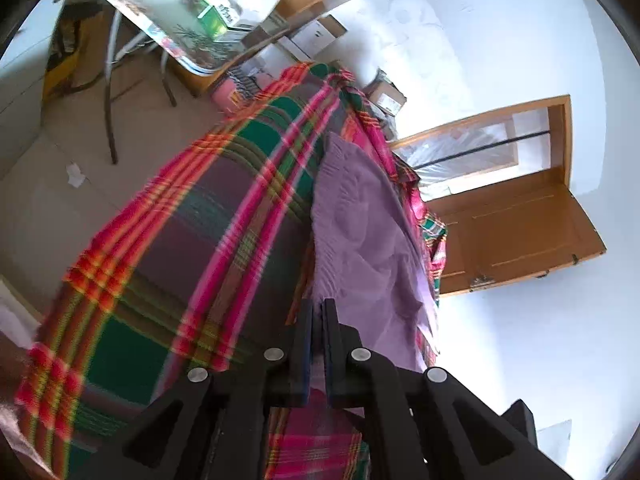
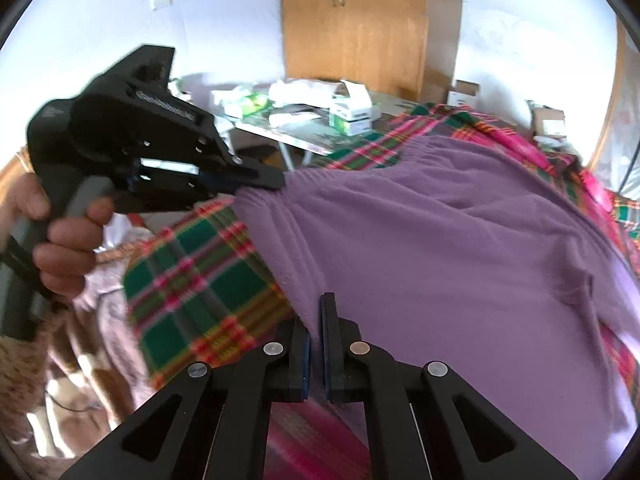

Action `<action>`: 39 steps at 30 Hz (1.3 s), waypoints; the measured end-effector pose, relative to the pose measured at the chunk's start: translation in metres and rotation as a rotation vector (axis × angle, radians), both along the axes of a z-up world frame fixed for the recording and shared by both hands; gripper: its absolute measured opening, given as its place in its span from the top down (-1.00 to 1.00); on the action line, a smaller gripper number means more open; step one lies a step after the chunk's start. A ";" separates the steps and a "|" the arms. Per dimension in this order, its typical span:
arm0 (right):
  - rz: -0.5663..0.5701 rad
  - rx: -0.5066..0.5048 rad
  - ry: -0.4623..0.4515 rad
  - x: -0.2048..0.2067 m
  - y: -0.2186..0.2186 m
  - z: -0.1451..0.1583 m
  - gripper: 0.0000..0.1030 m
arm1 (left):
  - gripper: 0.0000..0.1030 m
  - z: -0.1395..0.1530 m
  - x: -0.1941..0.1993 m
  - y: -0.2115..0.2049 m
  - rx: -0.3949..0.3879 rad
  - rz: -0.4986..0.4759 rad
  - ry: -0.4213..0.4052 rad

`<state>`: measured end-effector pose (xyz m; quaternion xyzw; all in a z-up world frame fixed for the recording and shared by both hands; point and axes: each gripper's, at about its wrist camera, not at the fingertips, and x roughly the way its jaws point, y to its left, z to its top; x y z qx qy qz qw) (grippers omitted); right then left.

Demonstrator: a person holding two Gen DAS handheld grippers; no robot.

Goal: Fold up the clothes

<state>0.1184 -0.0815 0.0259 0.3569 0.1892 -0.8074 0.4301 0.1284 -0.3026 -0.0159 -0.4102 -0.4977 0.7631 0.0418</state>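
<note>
Gripping, L to R: left gripper (image 2: pixel 276 180), jaws closed on waistband corner of purple garment (image 2: pixel 460 248); right gripper (image 2: pixel 316 320), jaws near shut, pinching same edge nearer cam. Garment lies on plaid cloth (image 2: pixel 188 292), waistband running gripper-to-gripper, body extending right & away. Both equally on it.

Garment (image 2: pixel 440 240) atop blanket (image 2: pixel 192 292)
</note>
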 end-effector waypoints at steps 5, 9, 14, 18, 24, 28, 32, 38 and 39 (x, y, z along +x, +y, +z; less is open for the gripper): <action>0.031 0.053 -0.075 0.000 -0.009 -0.023 0.90 | 0.96 -0.005 0.004 -0.007 -0.034 0.030 -0.046; 0.031 0.010 -0.113 -0.012 0.007 -0.011 0.84 | 0.95 -0.009 0.007 -0.013 -0.062 0.053 -0.081; 0.025 -0.057 -0.155 -0.030 0.032 0.008 0.61 | 0.95 0.011 -0.017 -0.005 -0.120 0.029 -0.049; 0.020 -0.111 -0.188 -0.044 0.052 0.024 0.50 | 0.94 0.027 -0.036 0.001 -0.167 0.009 -0.023; -0.196 -0.104 -0.147 -0.088 0.120 0.025 0.50 | 0.88 0.041 -0.071 0.025 -0.215 -0.064 0.008; -0.400 -0.096 -0.134 -0.117 0.175 0.018 0.50 | 0.88 0.032 -0.094 0.048 -0.208 -0.134 -0.015; -0.551 -0.106 -0.122 -0.137 0.220 0.014 0.49 | 0.88 0.024 -0.104 0.059 -0.216 -0.167 -0.051; -0.517 -0.128 -0.131 -0.162 0.213 0.014 0.49 | 0.88 0.019 -0.114 0.070 -0.221 -0.174 -0.068; -0.506 -0.125 -0.139 -0.166 0.209 0.011 0.49 | 0.88 0.020 -0.115 0.072 -0.222 -0.176 -0.066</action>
